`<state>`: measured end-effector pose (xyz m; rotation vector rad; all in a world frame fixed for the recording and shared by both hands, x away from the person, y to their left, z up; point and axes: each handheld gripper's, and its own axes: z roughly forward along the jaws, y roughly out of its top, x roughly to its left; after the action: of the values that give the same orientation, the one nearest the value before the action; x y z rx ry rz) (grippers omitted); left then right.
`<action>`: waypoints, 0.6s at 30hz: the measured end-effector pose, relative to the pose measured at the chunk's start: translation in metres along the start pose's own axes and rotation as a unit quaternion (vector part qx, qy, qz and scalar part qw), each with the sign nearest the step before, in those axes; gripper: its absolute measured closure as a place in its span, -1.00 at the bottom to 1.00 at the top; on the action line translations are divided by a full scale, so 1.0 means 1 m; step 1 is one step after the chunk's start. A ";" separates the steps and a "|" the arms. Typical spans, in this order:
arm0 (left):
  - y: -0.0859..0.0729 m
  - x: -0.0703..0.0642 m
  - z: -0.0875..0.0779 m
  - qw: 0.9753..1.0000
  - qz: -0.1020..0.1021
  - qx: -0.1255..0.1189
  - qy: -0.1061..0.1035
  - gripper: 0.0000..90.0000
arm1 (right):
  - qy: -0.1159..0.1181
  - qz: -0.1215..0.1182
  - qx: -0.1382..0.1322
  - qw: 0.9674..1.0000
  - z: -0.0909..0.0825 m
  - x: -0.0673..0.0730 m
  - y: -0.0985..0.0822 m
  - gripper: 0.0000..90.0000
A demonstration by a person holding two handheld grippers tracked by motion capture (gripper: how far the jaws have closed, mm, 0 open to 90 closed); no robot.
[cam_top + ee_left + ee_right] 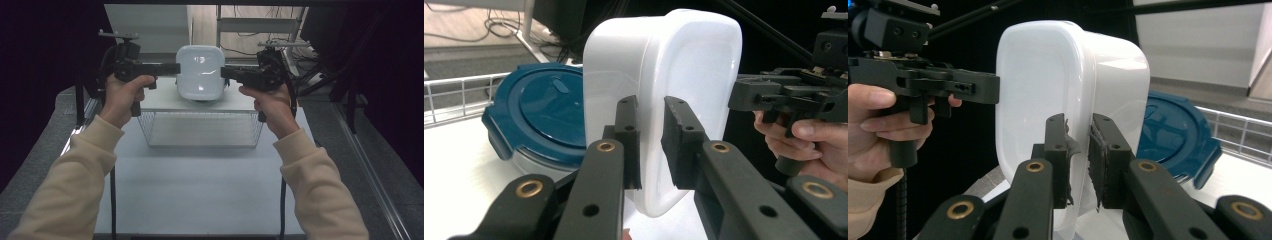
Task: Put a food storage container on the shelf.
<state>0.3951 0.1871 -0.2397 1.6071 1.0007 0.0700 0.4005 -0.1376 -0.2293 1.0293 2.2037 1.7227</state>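
Sleeves: cream, entering from the bottom edge of the high view.
Left gripper [175, 68]: jaws clamped on the left rim of the white container [200, 72].
Right gripper [224, 73]: jaws clamped on the opposite rim.
White container: held up between both grippers, tilted on edge, above the white shelf [165, 102].
Blue lid [544, 117]: lies on the shelf just behind the container.
Wire basket [200, 129]: under the shelf, at the desk's far edge.

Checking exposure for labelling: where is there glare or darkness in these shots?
High view: two bright glare patches on the white container, with dark, underexposed margins. Left gripper view: the container's face is nearly blown out. Right gripper view: the blue lid is evenly lit, against a black backdrop at left.
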 end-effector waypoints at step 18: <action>0.022 0.009 0.010 1.000 -0.007 0.004 0.014 0.73 | 0.007 0.019 0.002 1.000 0.015 -0.021 0.017 0.75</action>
<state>0.4183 0.1857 -0.2283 1.6108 1.0349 0.0792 0.4306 -0.1366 -0.2243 1.0709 2.2106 1.7481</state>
